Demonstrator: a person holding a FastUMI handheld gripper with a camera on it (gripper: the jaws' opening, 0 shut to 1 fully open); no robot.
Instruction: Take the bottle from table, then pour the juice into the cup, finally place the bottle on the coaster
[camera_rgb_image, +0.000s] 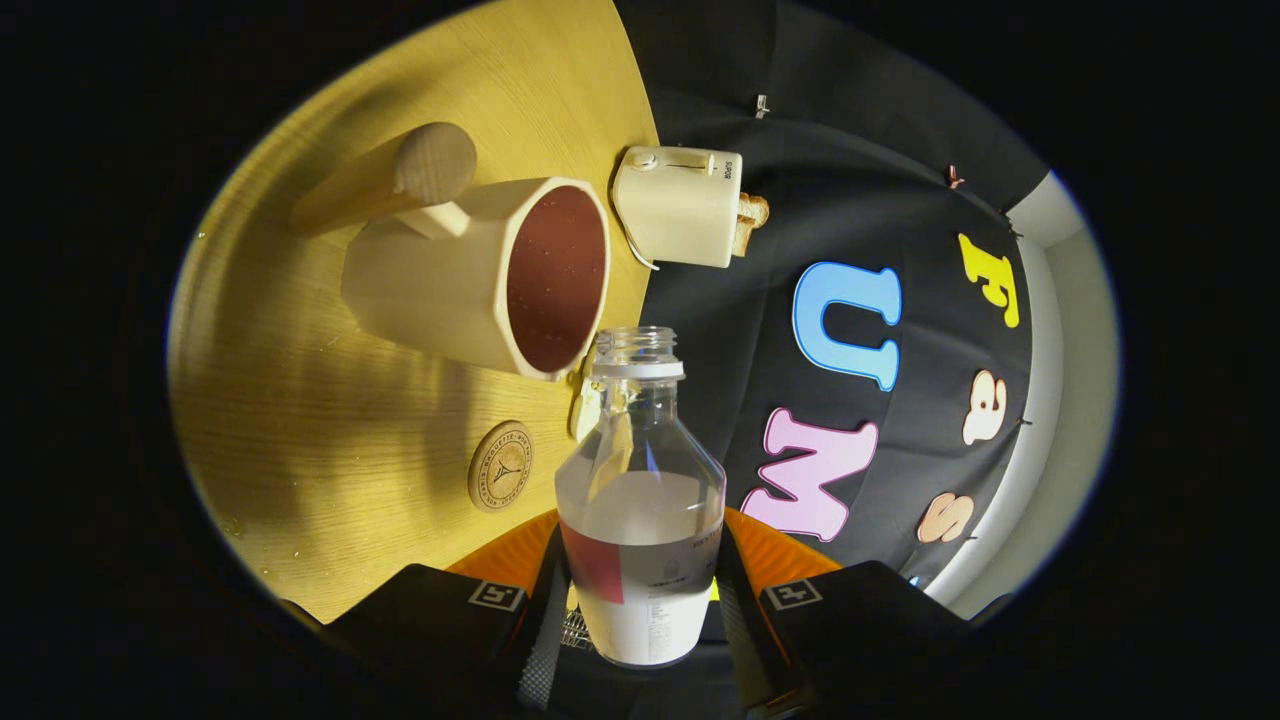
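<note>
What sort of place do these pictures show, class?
Probably a staged kitchen-table booth: a round wooden table against black cloth, with a cream cup, a toaster and a coaster. The fingers grip a clear bottle.

Tool (640, 600) clamping bottle (640, 500) near cup (480, 275)

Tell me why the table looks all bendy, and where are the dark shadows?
Gripper view: the fisheye lens curves the table; the cup casts a soft shadow toward the coaster; the bottle, held in the tool, looks sharp.
</note>
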